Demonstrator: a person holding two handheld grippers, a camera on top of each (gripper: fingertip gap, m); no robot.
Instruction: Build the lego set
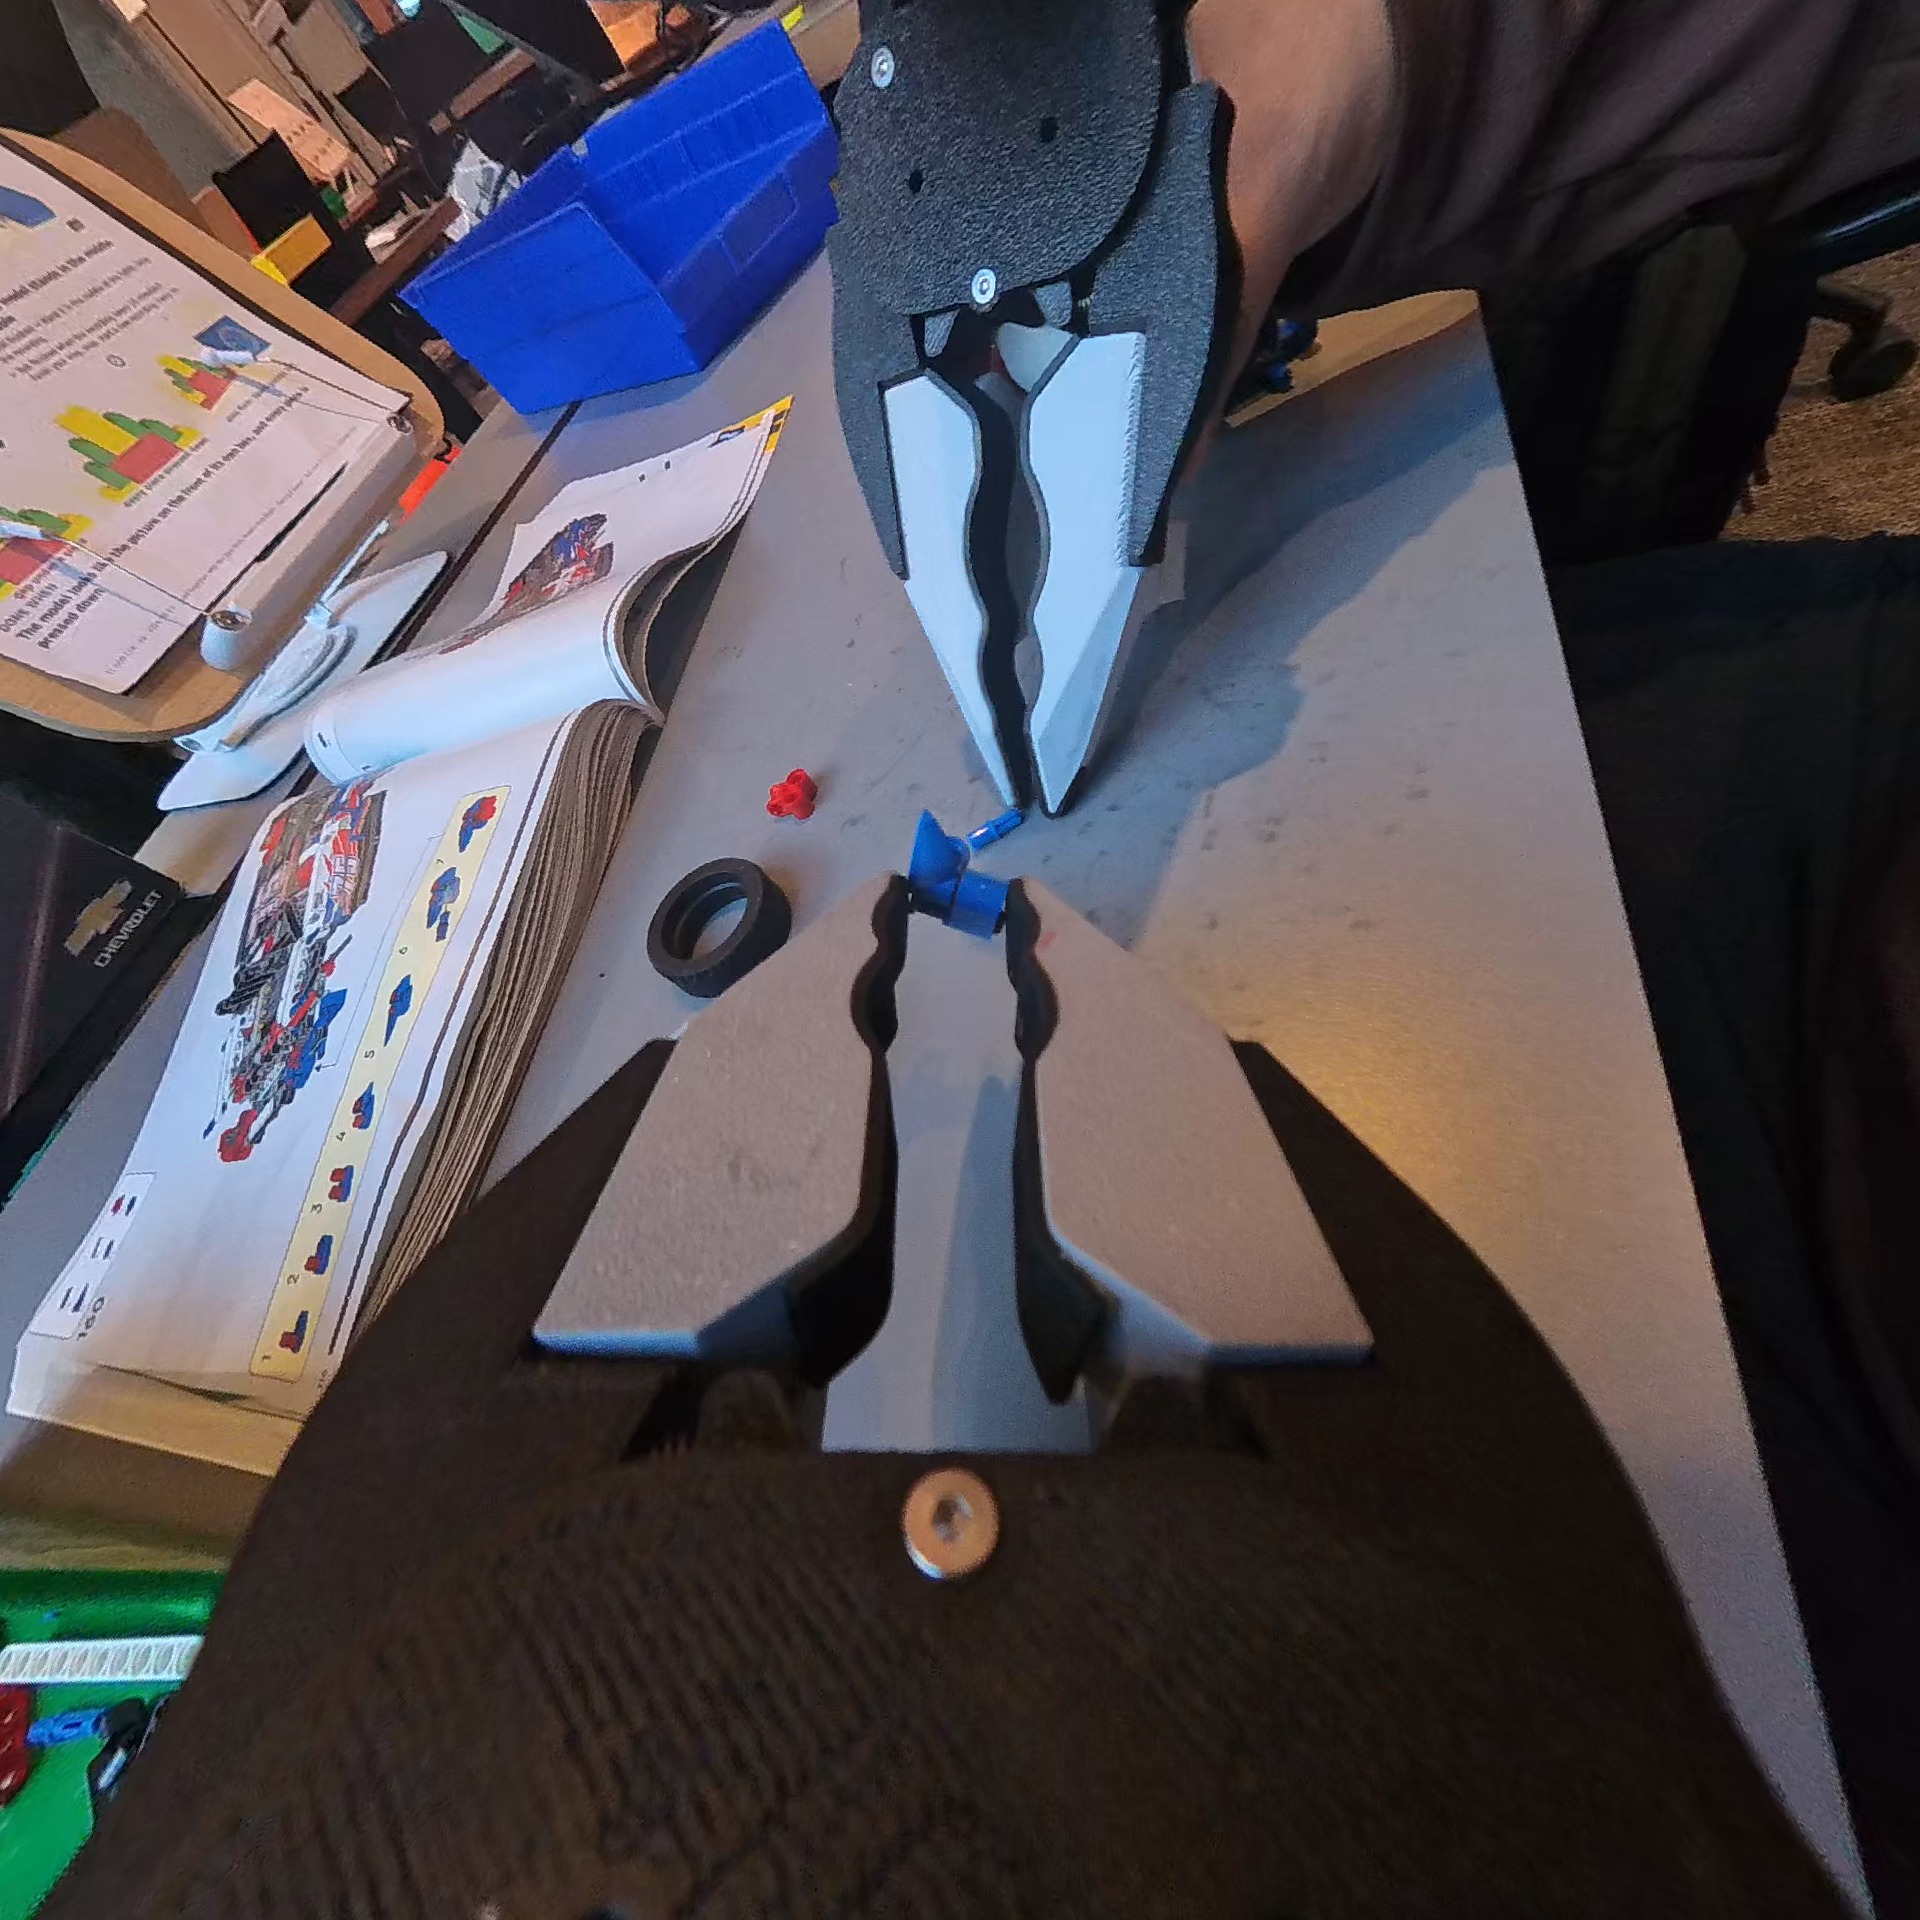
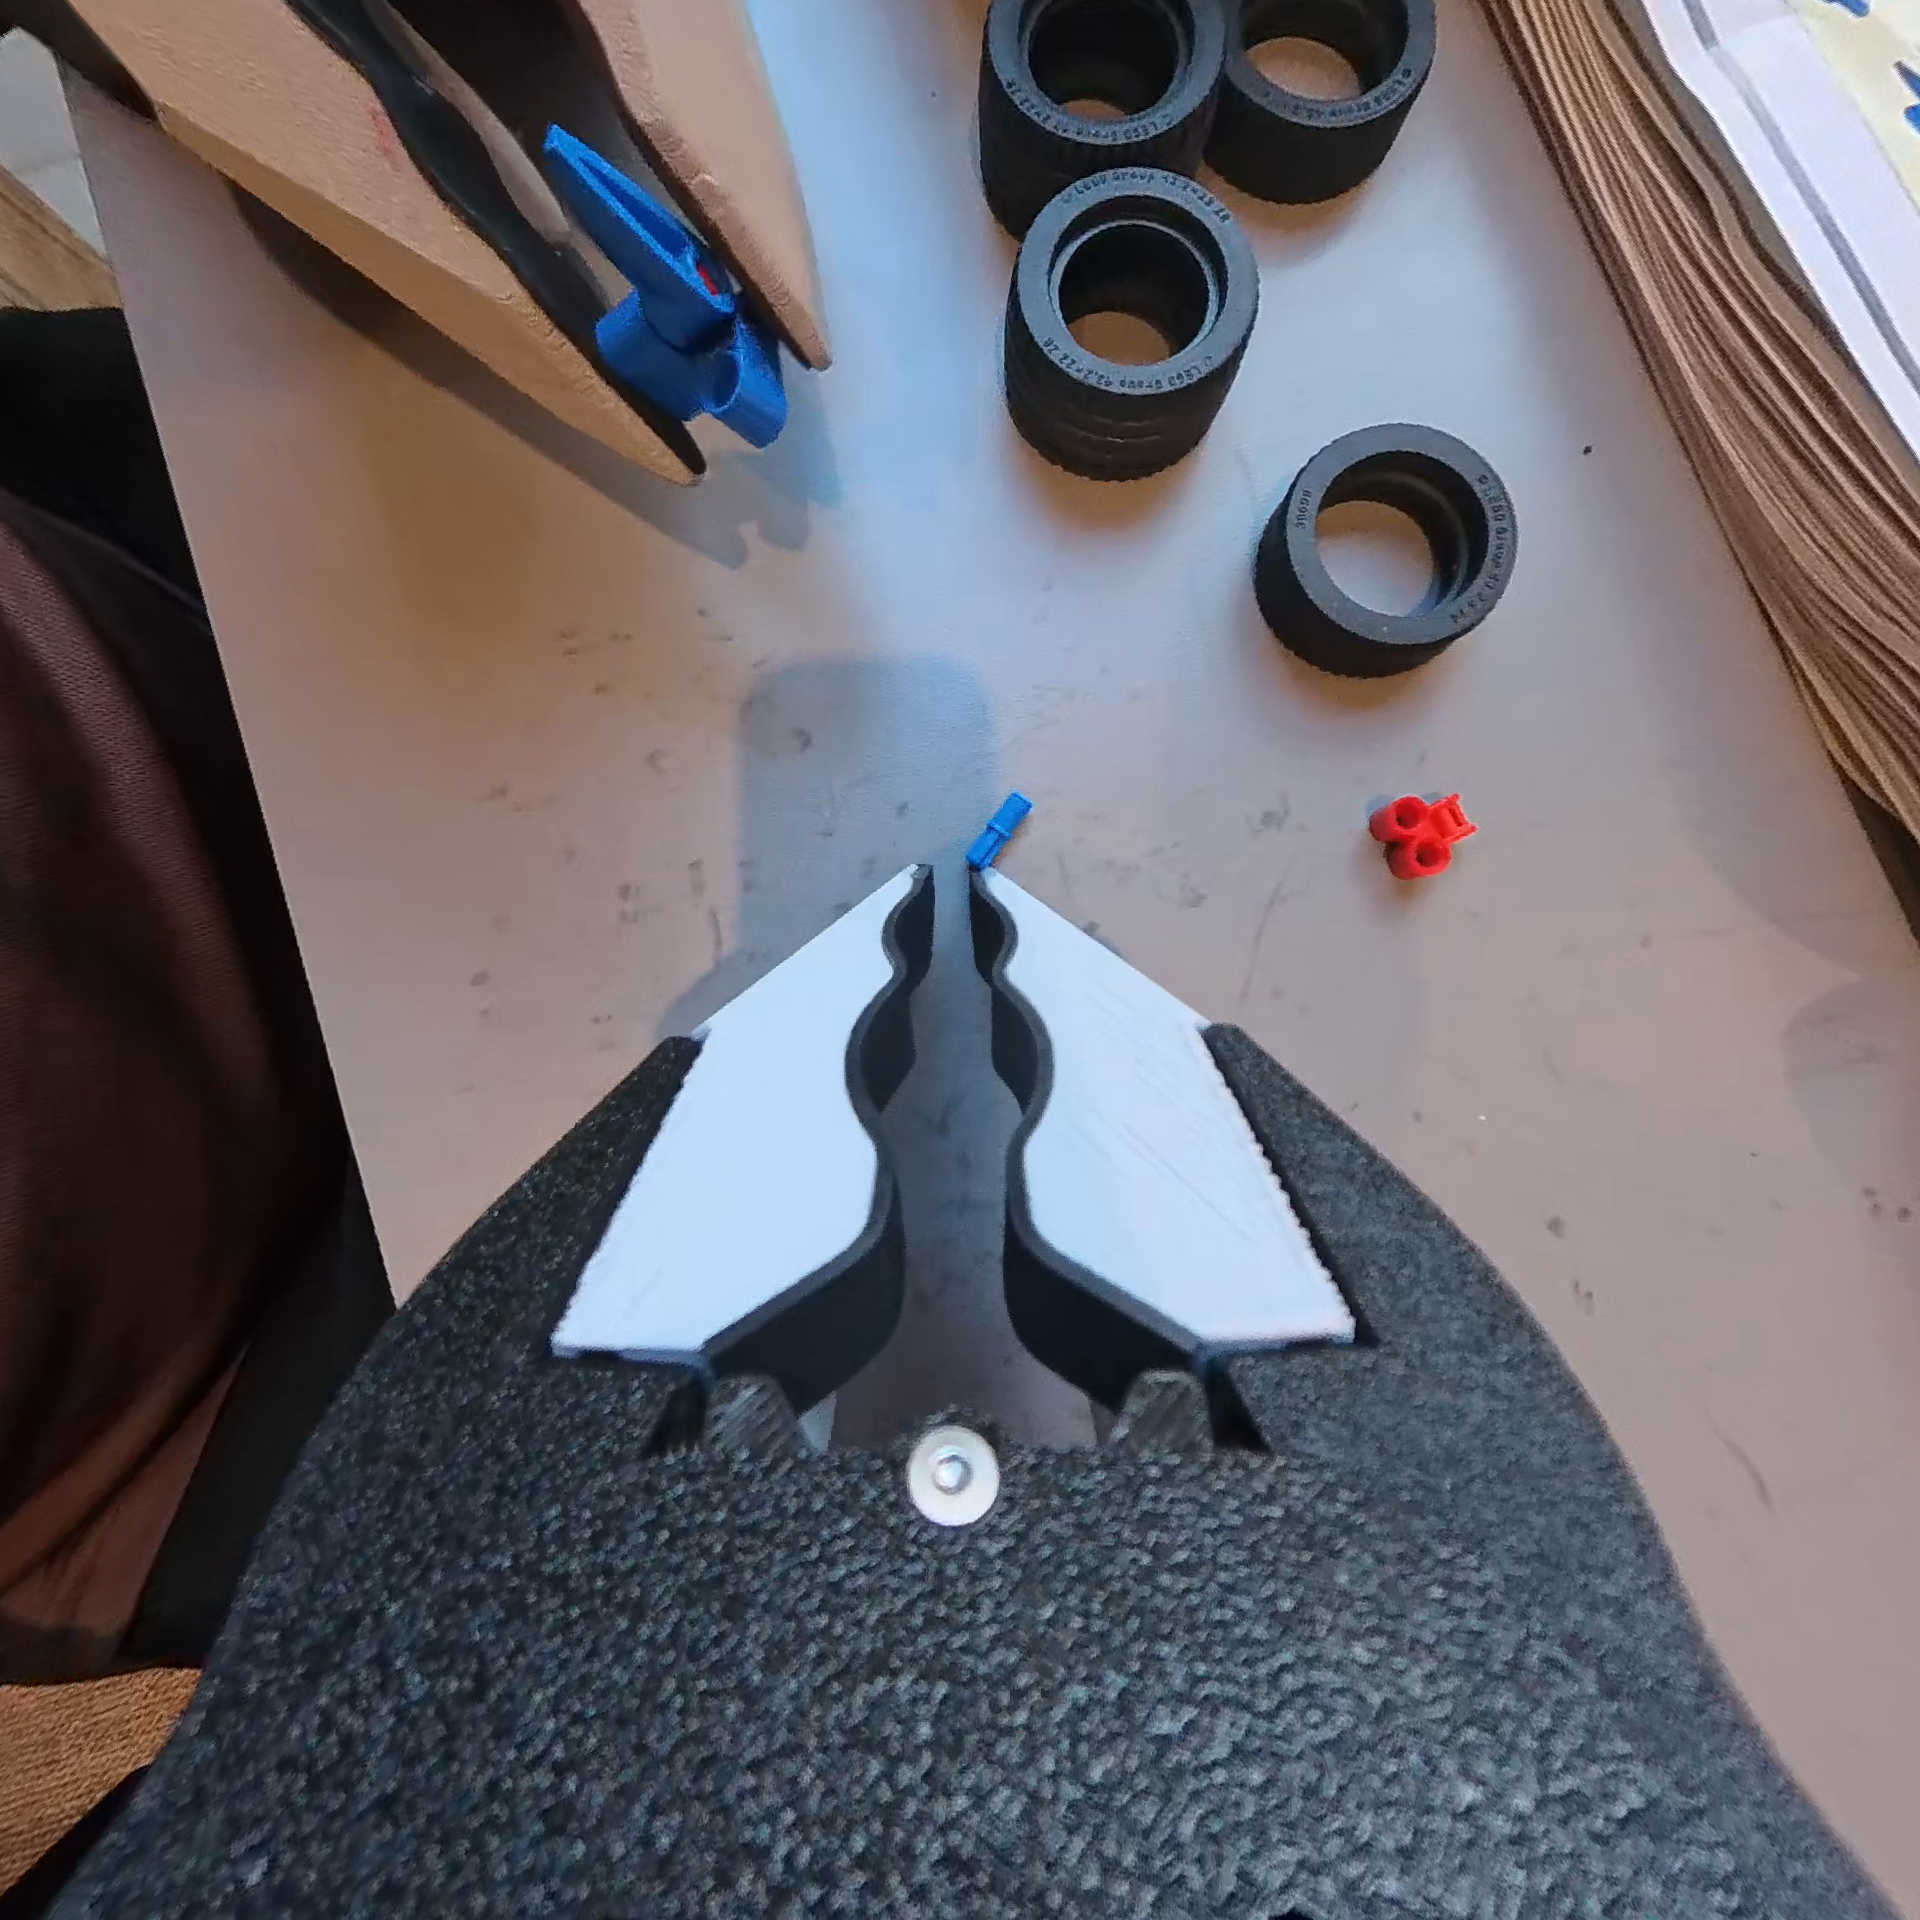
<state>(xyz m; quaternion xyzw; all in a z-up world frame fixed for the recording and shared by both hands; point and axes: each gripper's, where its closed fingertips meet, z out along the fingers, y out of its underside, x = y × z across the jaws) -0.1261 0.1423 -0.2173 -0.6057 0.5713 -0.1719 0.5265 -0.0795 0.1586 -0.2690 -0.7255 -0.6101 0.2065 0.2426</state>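
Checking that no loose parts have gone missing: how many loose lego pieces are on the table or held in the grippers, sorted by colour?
Black: 4, all tyres, standing on the table.
Blue: 2, the small blue pin lying at the right gripper fingertips, and the blue piece held in the left gripper.
Red: 1, the red connector.
Total: 7.

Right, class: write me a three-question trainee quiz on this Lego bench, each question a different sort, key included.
1. True or false: the left hand-held gripper grips a blue piece.
2. Count the black tyres in the right wrist view.
3. Which loose part lies nearest the right hand-held gripper's tips: A, the red connector; B, the small blue pin?

Key: 1 true; 2 four; 3 B.
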